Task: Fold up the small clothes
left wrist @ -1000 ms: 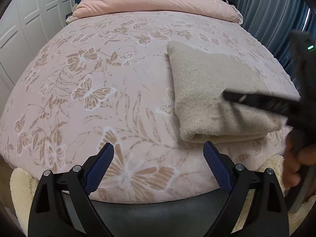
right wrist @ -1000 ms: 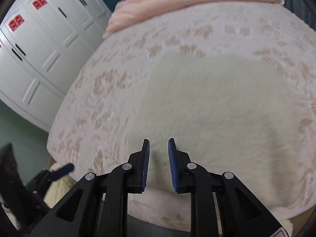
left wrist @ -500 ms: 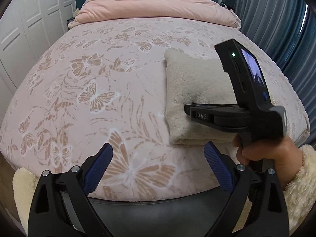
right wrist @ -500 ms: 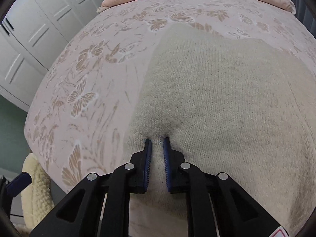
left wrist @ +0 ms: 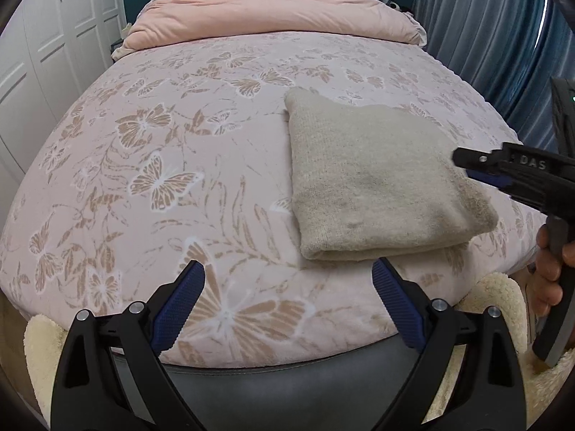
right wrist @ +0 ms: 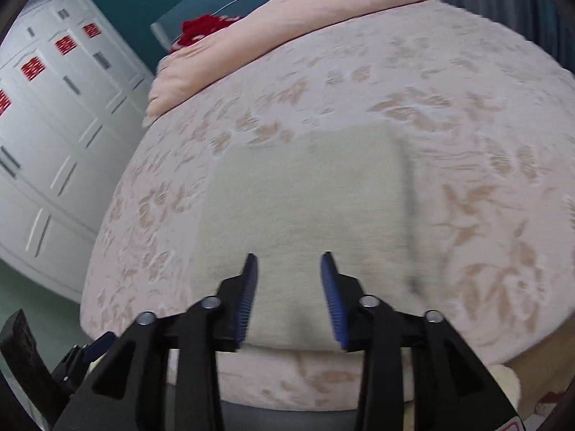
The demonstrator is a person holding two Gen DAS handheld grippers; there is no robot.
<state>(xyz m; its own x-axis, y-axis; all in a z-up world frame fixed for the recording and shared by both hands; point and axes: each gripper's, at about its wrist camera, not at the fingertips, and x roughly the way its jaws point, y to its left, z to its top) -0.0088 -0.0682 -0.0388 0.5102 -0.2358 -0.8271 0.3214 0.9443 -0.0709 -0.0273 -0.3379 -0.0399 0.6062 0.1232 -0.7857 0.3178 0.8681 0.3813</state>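
Left wrist view: sits low at the foot of the bed (left wrist: pixel 222 165), looking along the bed toward the folded pink duvet (left wrist: pixel 273 14), tilted downward; its own left hand-held gripper (left wrist: pixel 287 309) fills the bottom edge.

Right wrist view: close above the folded beige knit (right wrist: pixel 305 208), rolled to one side, blurred, facing the same headboard end.

Shared: bed, duvet, knit, white wardrobe (right wrist: pixel 54 125); each view catches the other hand-held gripper at its edge.

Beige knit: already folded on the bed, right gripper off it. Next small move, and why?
Probably draw the right gripper clear, its jaws opening with nothing between them. The beige knit lies as a neat folded stack on the bedspread; the left gripper is open beside it.
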